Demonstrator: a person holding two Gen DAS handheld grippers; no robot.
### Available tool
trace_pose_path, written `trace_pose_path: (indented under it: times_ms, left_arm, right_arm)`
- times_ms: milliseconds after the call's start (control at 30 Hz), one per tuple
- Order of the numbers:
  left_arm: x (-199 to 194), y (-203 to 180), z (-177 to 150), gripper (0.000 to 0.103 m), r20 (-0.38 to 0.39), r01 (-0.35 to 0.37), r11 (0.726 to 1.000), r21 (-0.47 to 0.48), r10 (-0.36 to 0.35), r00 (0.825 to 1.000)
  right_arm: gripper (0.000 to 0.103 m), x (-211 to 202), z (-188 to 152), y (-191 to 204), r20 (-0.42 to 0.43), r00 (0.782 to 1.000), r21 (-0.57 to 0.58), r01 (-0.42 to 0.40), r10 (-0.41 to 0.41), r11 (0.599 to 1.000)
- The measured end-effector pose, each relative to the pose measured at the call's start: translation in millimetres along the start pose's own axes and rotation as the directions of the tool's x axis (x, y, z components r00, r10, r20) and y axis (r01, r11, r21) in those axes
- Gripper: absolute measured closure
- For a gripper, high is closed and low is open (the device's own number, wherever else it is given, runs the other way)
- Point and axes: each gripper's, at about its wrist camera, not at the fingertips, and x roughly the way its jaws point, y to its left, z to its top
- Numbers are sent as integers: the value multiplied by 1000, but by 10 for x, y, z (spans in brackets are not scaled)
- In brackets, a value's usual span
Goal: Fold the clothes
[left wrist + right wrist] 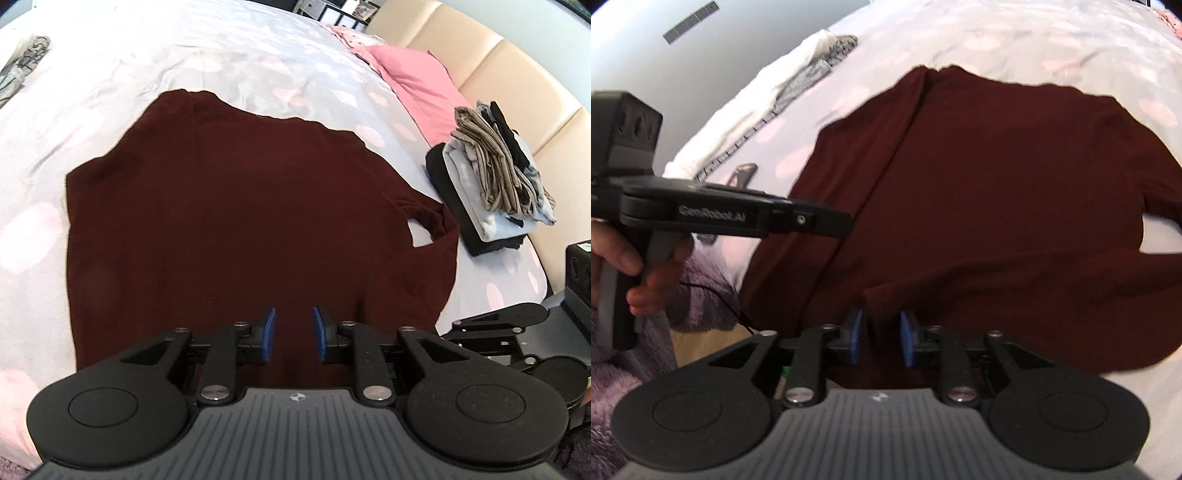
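The biggest risk is on the bed [155,66] itself: its spotted cover is soft and loose, so any pull on the dark red sweater [240,206] could drag cover and knit together and rumple the flat panel. The sweater lies spread across the near half of the bed, its body mostly smooth, with a lengthwise crease showing down its left part in the right wrist view. 1 sleeve [1015,273] lies folded across the near part of the body, its cuff end just ahead of the right gripper [881,334]. At the right edge the other sleeve or shoulder area bunches into a loop with bed cover showing through. That loop could bunch further and leave a lump inside a fold.

Next, the stack of folded clothes [491,173] sits near on the right, close enough that a swung sleeve could knock its leaning top layers over.

The right gripper is parted with what looks like knit between its 2 blue pads; whether it pinches that fabric I cannot tell. A shallow bite on thick knit could slip free mid-lift. The left gripper [293,334] hovers over the near hem, parted, holding nothing. The fabric is dark, so layers are hard to tell apart.
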Motion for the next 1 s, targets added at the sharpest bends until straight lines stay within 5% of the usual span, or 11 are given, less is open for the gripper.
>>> trace_pose_path:
  times_ms: [167,433,567,600,800,1000]
  left_arm:
    - [125,-120,-21,69,-30,16,999,45,-15,999]
    - [621,-394,-177,68,-73,-99,970,221,117,990]
    - [677,-563,-261,89,-40,-165,922,351,190,981]
    - [661,-578,-256,98,-38,-155,921,357,180,983]
    - [315,-631,-122,100,45,-60,957,285,49,998]
    - [-274,-548,259,100,196,-15,983,181,-21,980]
  right_arm:
    - [57,39,7,-79,-15,1000,2,27,-27,1000]
    - [56,79,-21,-315,-51,990,55,132,-129,990]
    - [56,59,-39,-468,-54,983,99,180,-175,979]
    - [56,31,-42,-497,-50,981,107,193,-188,975]
    - [56,-132,-55,-671,-26,963,156,268,-267,951]
    - [48,-295,-68,-845,-6,939,206,339,-345,918]
